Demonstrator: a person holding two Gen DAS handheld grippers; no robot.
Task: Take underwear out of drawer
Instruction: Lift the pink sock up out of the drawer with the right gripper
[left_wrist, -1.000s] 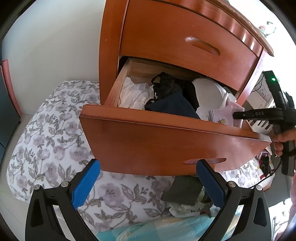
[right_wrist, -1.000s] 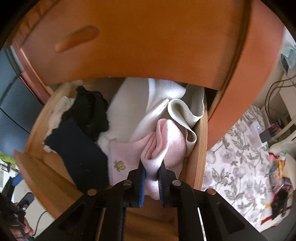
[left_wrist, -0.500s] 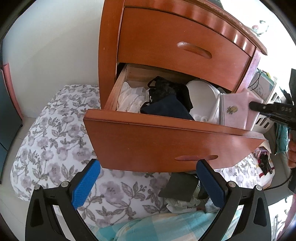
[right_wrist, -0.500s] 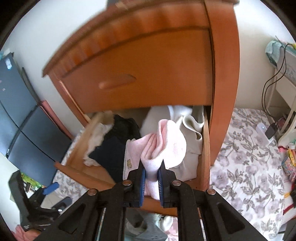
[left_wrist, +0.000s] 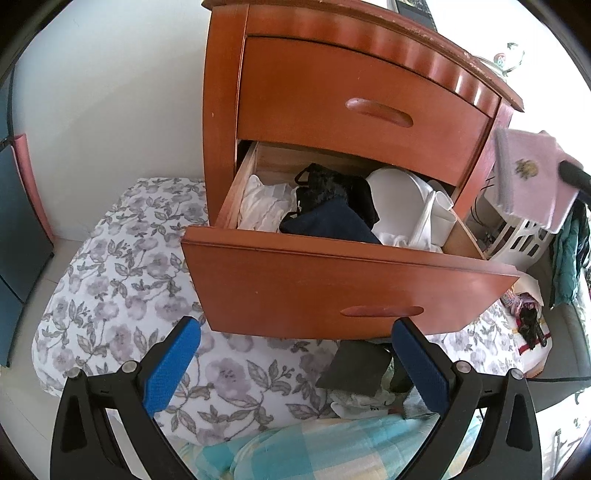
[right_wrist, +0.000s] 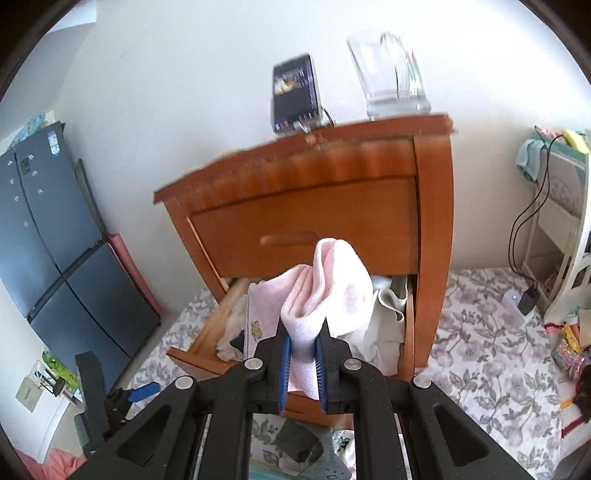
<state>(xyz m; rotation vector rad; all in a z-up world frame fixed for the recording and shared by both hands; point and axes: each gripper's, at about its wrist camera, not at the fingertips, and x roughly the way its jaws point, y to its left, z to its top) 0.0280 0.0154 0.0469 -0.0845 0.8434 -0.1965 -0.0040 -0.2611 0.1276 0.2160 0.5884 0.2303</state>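
Observation:
My right gripper (right_wrist: 303, 360) is shut on folded pink underwear (right_wrist: 328, 291) with a small yellow emblem, held up in front of the wooden nightstand (right_wrist: 432, 229). In the left wrist view the same pink underwear (left_wrist: 524, 177) hangs in the air to the right of the nightstand, clear of the open lower drawer (left_wrist: 332, 284). White (left_wrist: 266, 206), black (left_wrist: 332, 188) and navy (left_wrist: 328, 221) garments lie in the drawer. My left gripper (left_wrist: 295, 365) is open and empty, low in front of the drawer face.
A floral mattress (left_wrist: 122, 266) lies around the nightstand, with dark and white clothes (left_wrist: 358, 373) piled below the drawer. A dark fridge (right_wrist: 55, 251) stands at the left, a white rack (right_wrist: 565, 229) with cables at the right. A glass (right_wrist: 388, 74) and a device (right_wrist: 295, 96) top the nightstand.
My right gripper has lifted the pink underwear up and out of the drawer and drawn back from the nightstand. The left gripper has pulled back and risen slightly, still open.

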